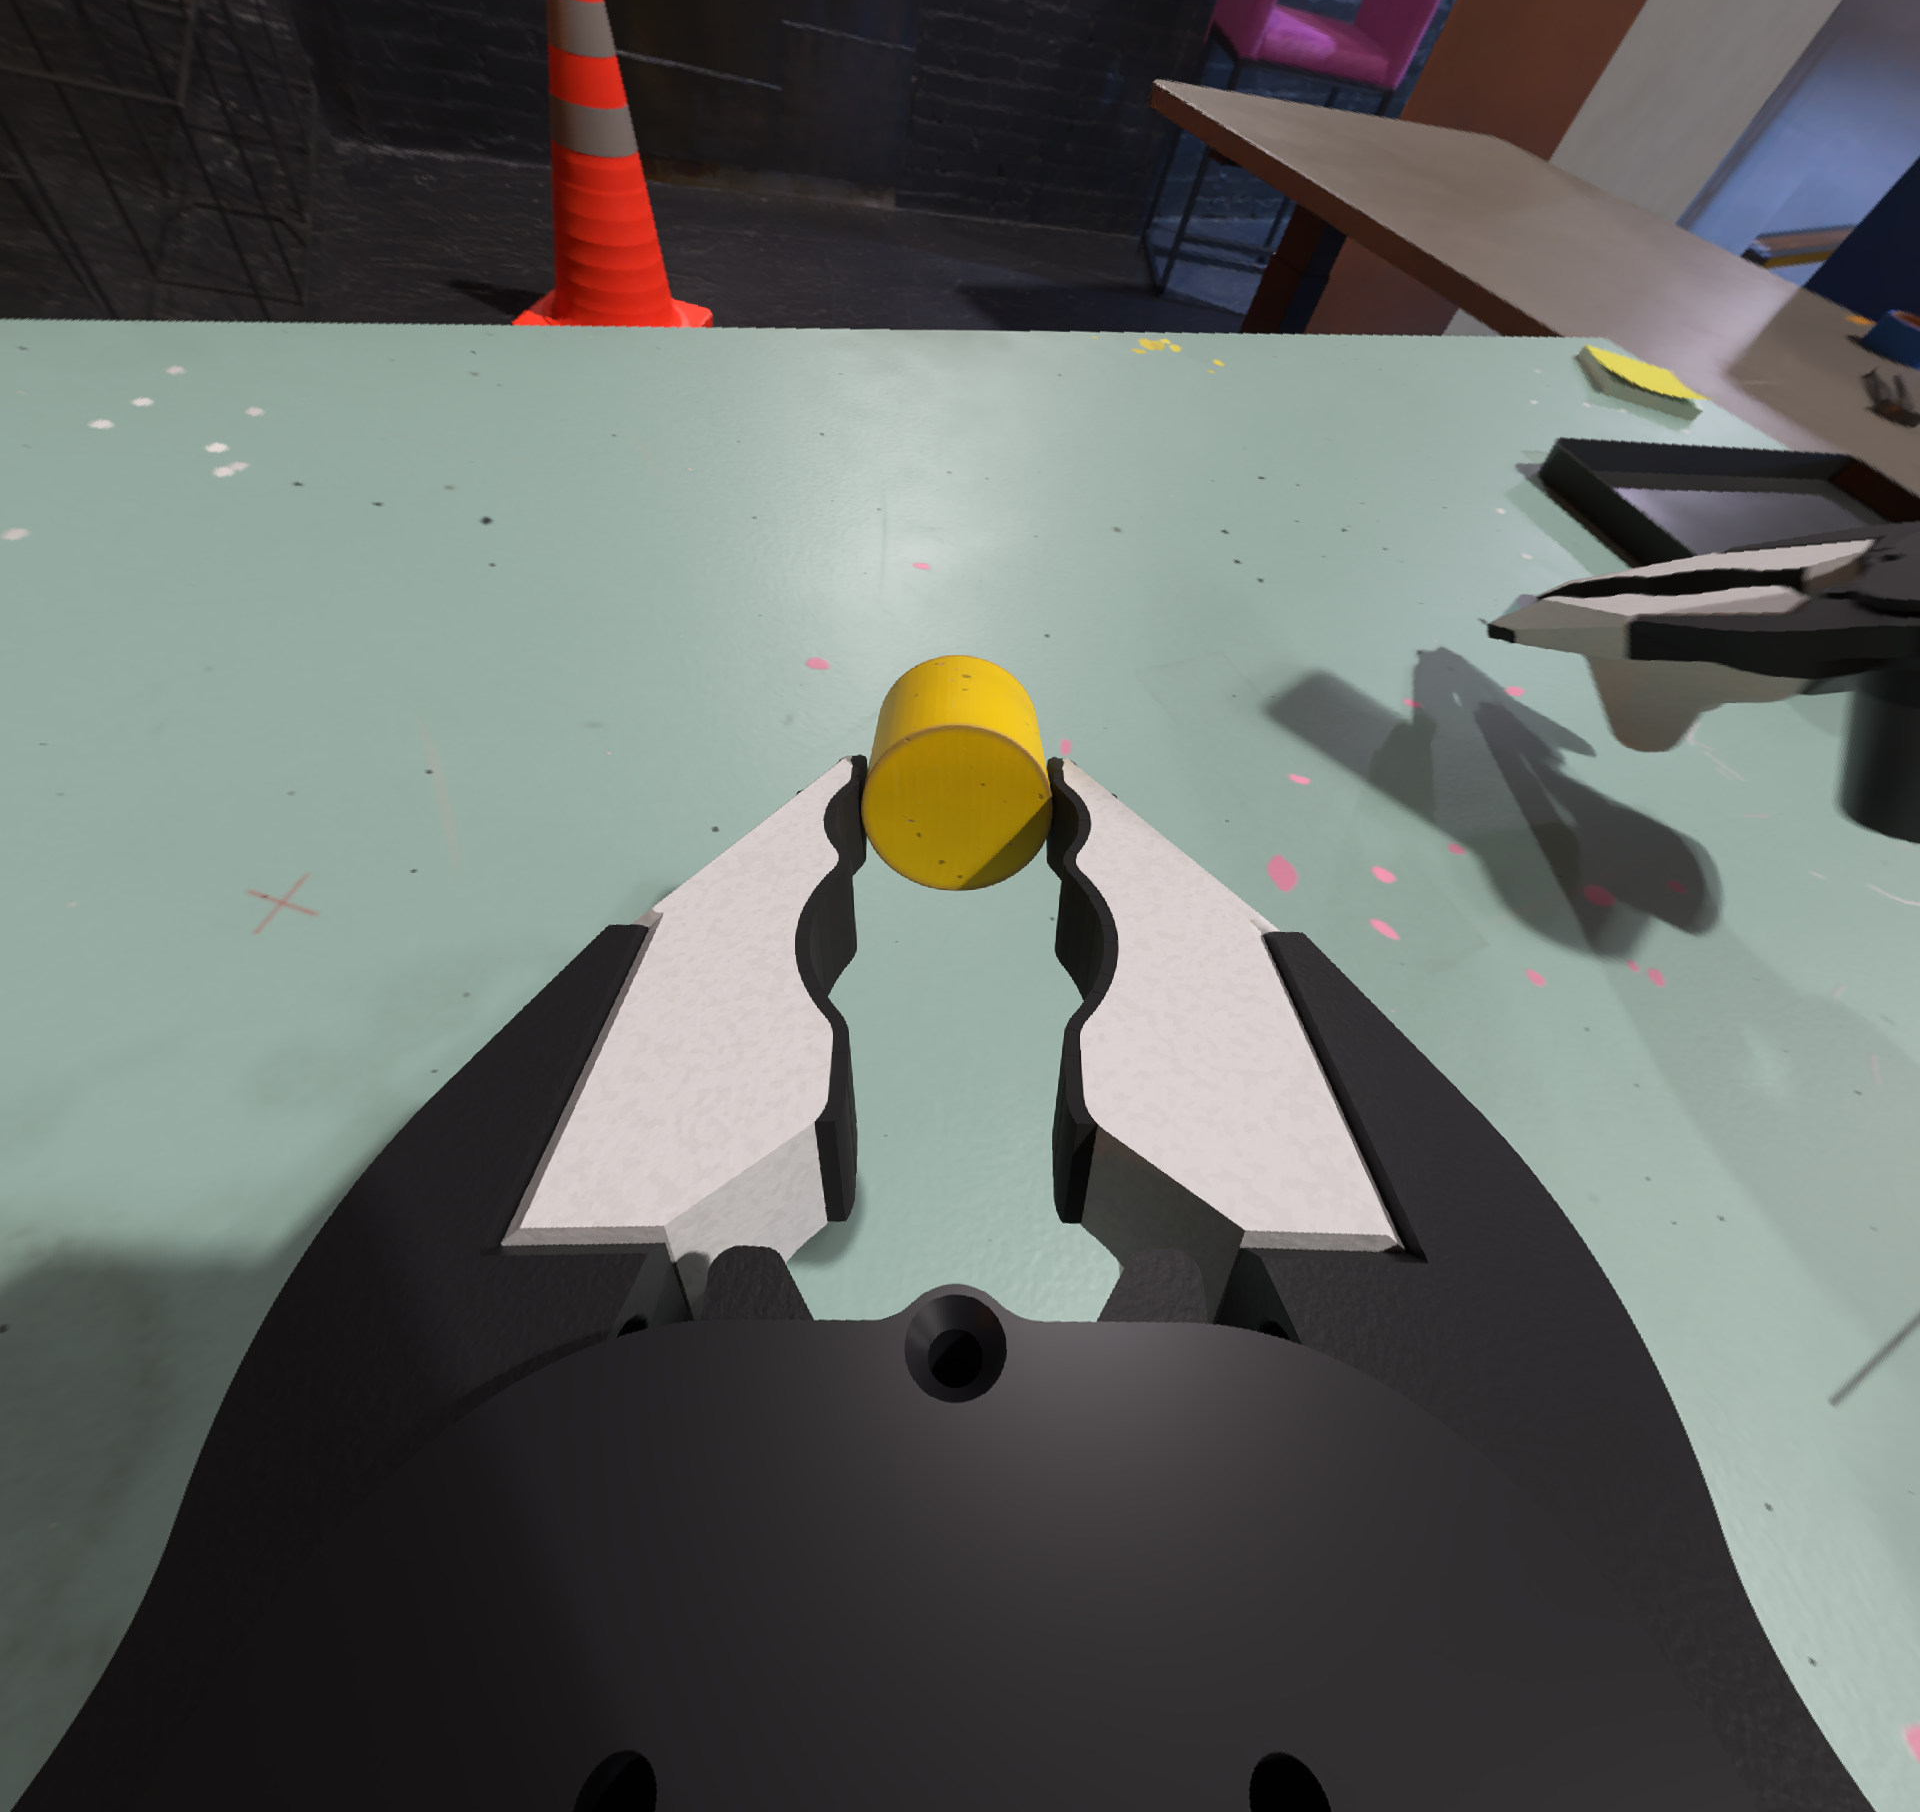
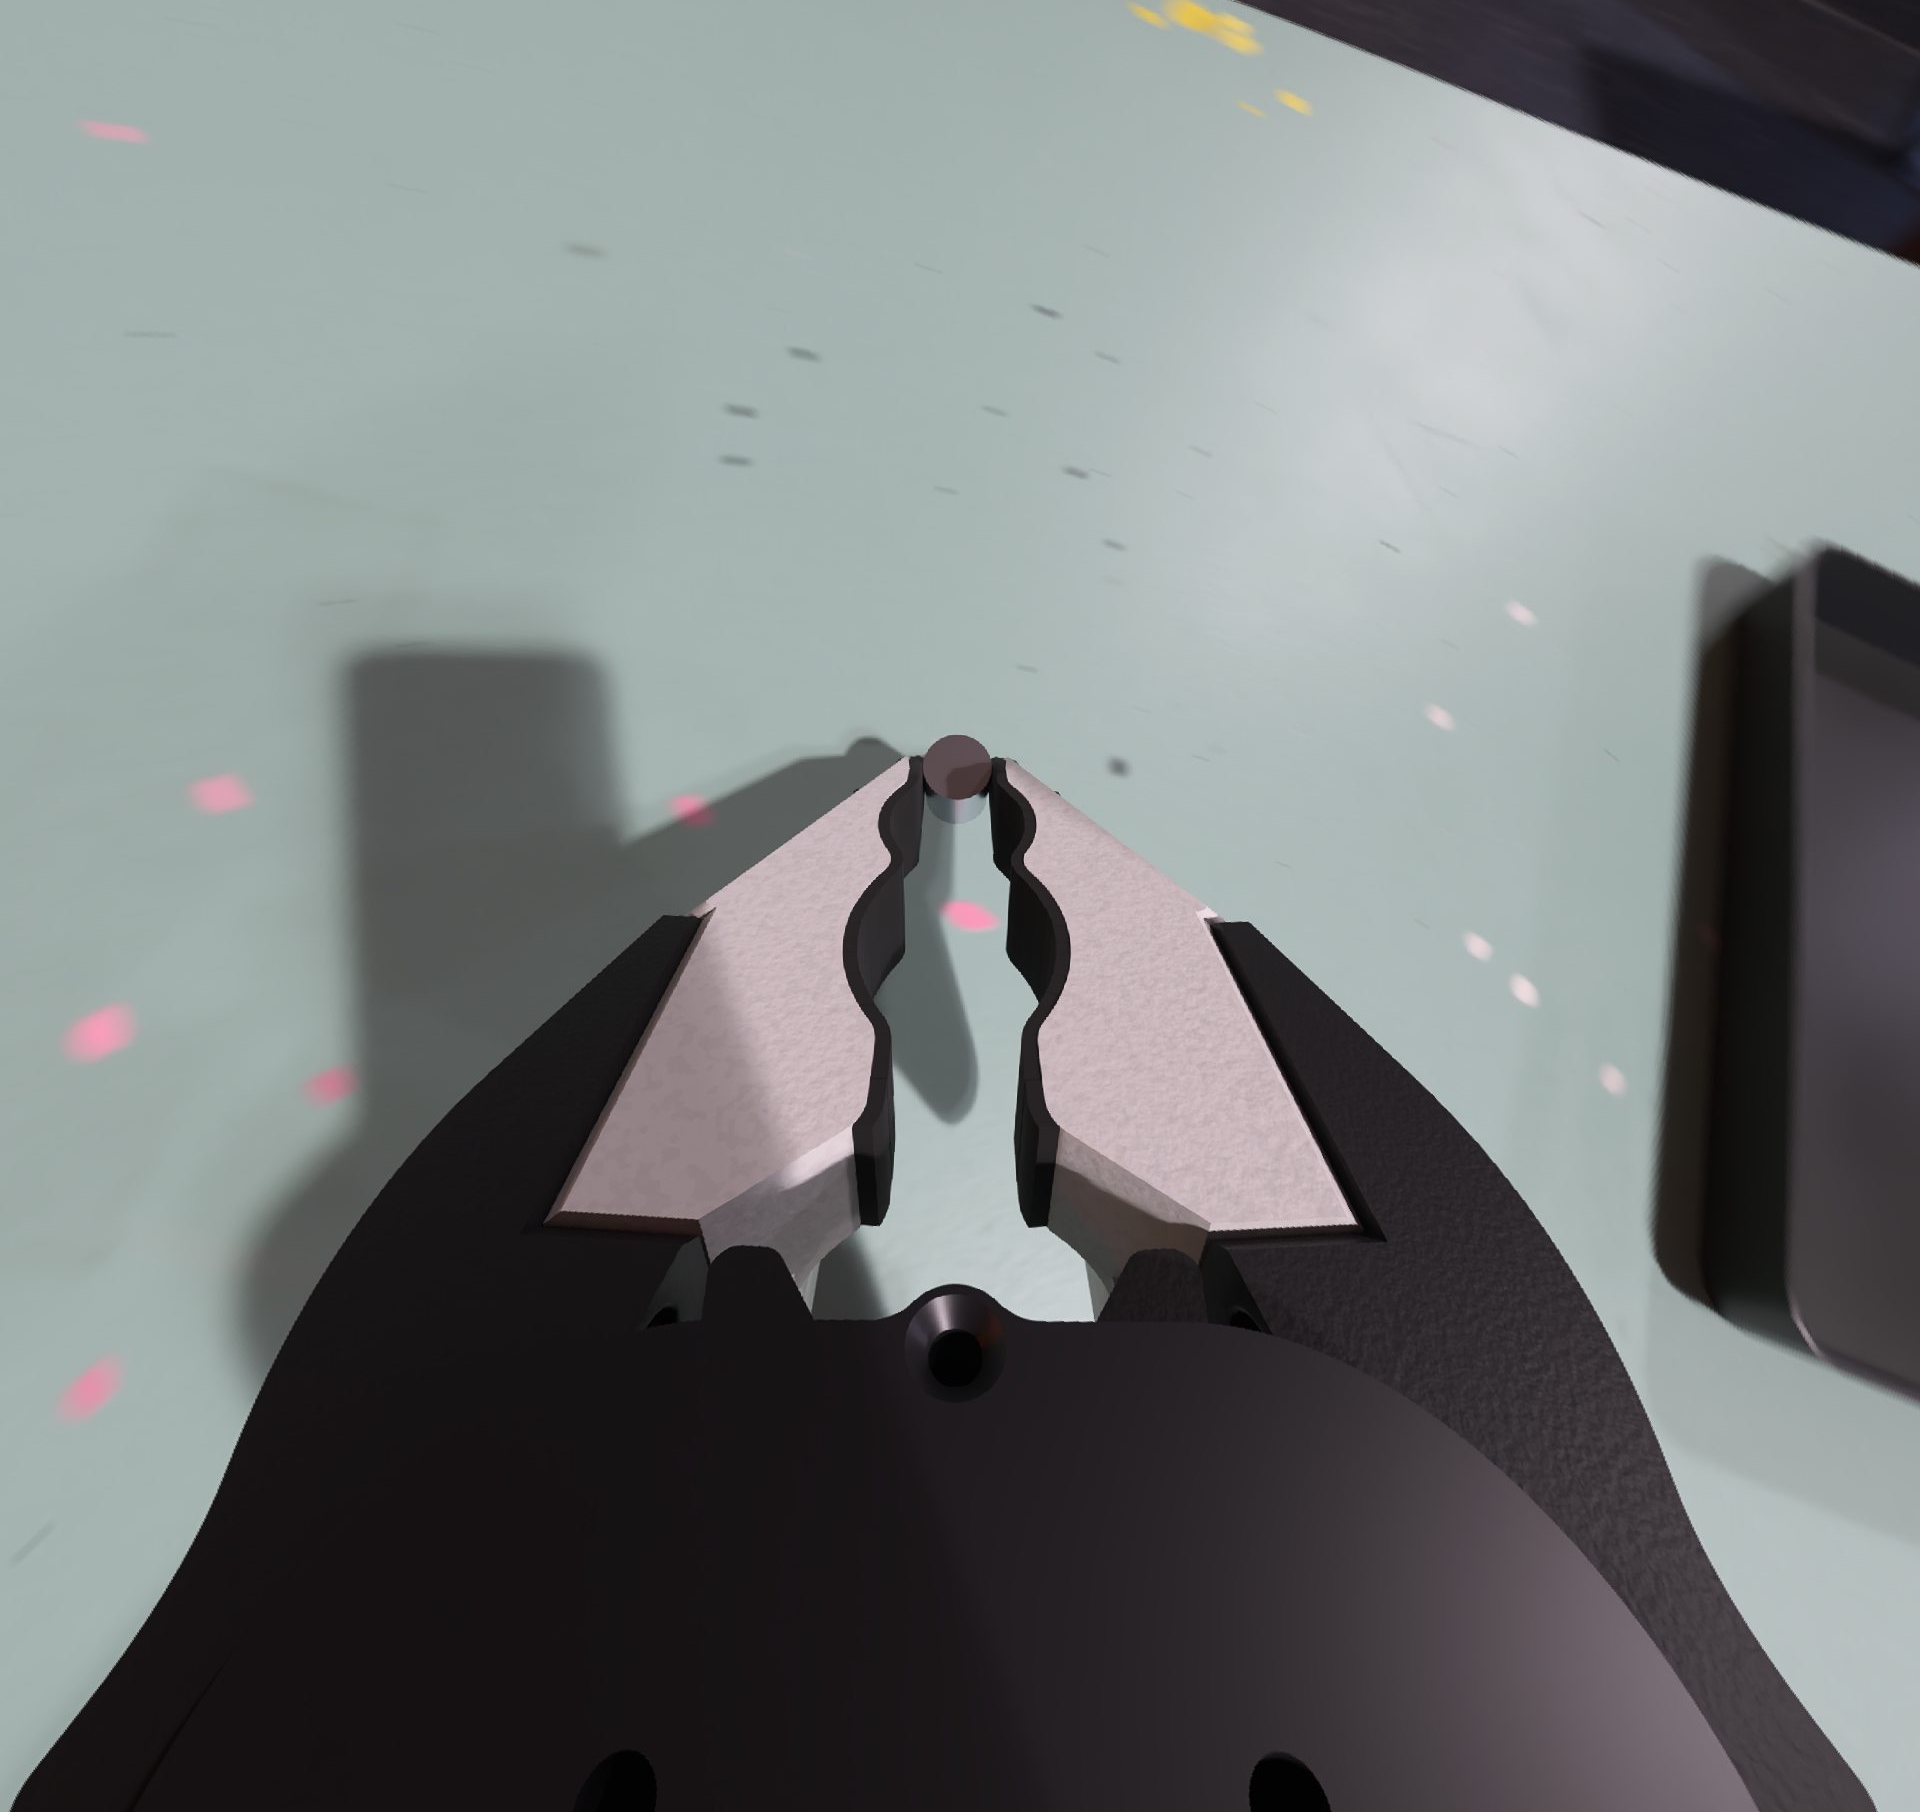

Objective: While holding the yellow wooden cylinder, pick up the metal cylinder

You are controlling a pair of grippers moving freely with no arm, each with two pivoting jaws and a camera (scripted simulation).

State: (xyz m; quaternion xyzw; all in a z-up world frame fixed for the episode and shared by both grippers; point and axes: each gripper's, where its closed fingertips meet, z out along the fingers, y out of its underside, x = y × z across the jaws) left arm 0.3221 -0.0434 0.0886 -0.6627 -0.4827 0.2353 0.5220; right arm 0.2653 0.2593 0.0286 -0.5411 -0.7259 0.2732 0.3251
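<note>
In the left wrist view my left gripper [image 1: 956, 786] is shut on the yellow wooden cylinder [image 1: 956, 775], gripped at the fingertips with its flat end facing the camera, above the pale green table [image 1: 520, 671]. In the right wrist view my right gripper [image 2: 957, 775] is shut on the small grey metal cylinder [image 2: 956, 770], pinched between the fingertips above the table [image 2: 623, 308]. The right gripper also shows in the left wrist view at the far right [image 1: 1507, 630], above its shadow.
A black tray [image 1: 1704, 505] lies on the table at the right; it shows at the right edge of the right wrist view [image 2: 1829, 931]. A yellow pad [image 1: 1636, 375] lies at the back right. An orange traffic cone [image 1: 597, 152] stands beyond the table's far edge.
</note>
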